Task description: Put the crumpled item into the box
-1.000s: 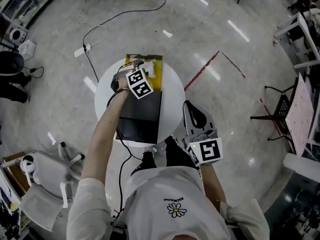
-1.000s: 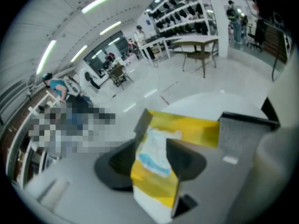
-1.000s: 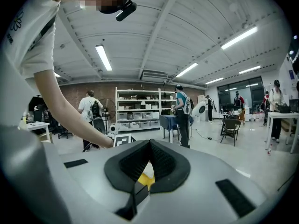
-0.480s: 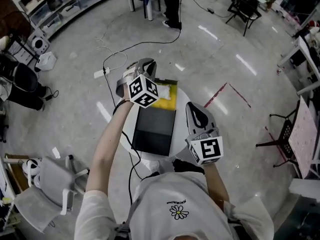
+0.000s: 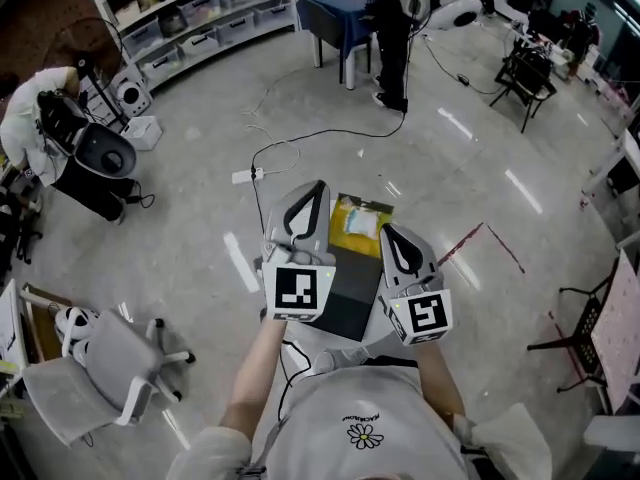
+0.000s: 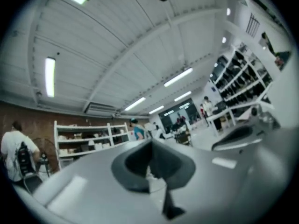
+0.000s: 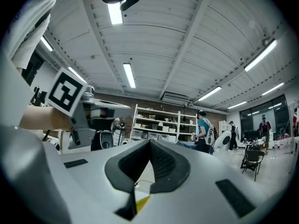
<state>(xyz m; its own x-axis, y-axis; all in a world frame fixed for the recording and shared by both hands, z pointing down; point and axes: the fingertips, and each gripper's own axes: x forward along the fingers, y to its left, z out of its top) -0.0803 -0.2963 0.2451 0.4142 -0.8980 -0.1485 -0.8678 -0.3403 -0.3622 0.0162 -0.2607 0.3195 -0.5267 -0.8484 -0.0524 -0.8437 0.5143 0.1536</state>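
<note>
Overhead, two hand-held tools are being held up side by side above a small round white surface (image 5: 305, 338) in a large workshop. The left tool (image 5: 321, 185) is being kept clenched, its jaws pressed together with nothing between them. The right tool (image 5: 387, 229) is likewise being held clenched and empty, its ridged pads meeting at the tip.

The crumpled item (image 5: 354, 224) is being shown as a pale lump lying inside the yellow box (image 5: 372, 211), which is being carried at the twelve o'clock end of the surface. A black panel (image 5: 350, 286) is being seen flat at six o'clock of the box, between the two tools. The left tool is being held at nine o'clock of the box and the right tool at about four o'clock; neither is being brought into contact with the box.

In the right gripper view, the left tool's marker cube (image 7: 69, 95) is being framed at ten o'clock, and a person in a teal shirt (image 7: 203, 129) is being caught beside white shelving (image 7: 159, 125) at about three o'clock. On the floor, a power strip (image 5: 247, 175) is being seen at eleven o'clock of the surface and a grey chair (image 5: 100, 368) at eight o'clock.
</note>
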